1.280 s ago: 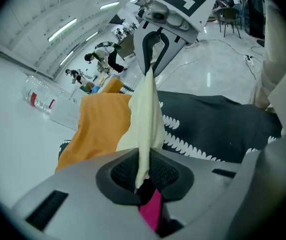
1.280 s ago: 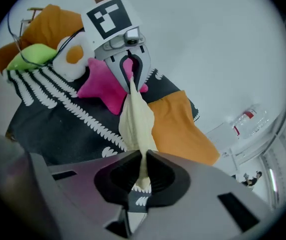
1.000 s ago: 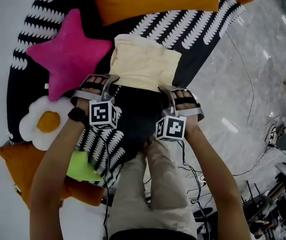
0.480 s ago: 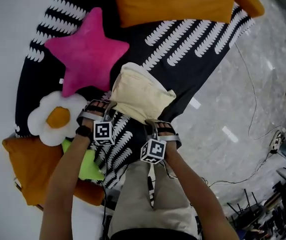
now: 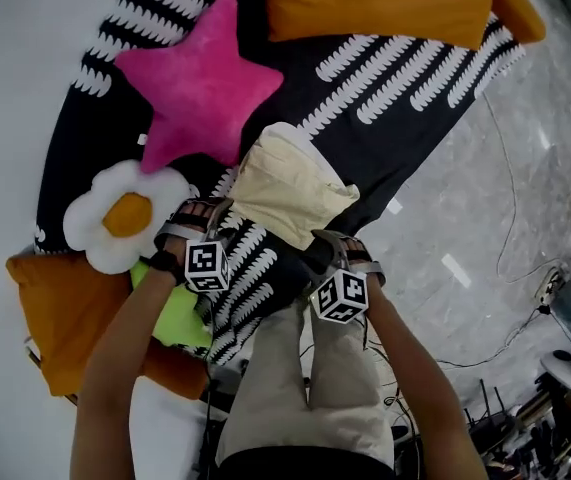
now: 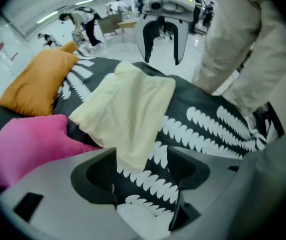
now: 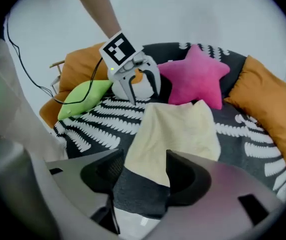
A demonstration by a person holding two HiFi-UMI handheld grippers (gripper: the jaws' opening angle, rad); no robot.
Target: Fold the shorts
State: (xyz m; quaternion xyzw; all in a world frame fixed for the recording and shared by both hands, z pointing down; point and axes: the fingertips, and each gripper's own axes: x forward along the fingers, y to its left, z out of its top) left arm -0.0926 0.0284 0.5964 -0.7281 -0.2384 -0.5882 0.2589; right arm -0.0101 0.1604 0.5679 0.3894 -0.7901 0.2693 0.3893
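Bottom centre of the head view: person's beige trousers (image 5: 305,398), knees at the near edge of the black-and-white patterned mat (image 5: 395,78). Just above them were both claws, pointing steeply down at the mat. Left gripper (image 5: 215,213): jaws wide, had just been opening; the near edge of the shorts (image 5: 290,188) sat between the jaws, pads not pressing on it. Right gripper (image 5: 317,250): jaws partway apart, also just been opening; a shorts corner lay between them over the dark mat, not clamped. The shorts were cream, folded into a compact stack, mid-frame on the mat, just beyond both claws. Left of the left claw: green cushion (image 5: 180,318) on an orange cushion (image 5: 55,308), then a fried-egg cushion (image 5: 120,218). Upper left: pink star cushion (image 5: 205,83), one point next to the shorts. Top edge: large orange pillow (image 5: 385,3). Right side: glossy floor with cables (image 5: 505,338).
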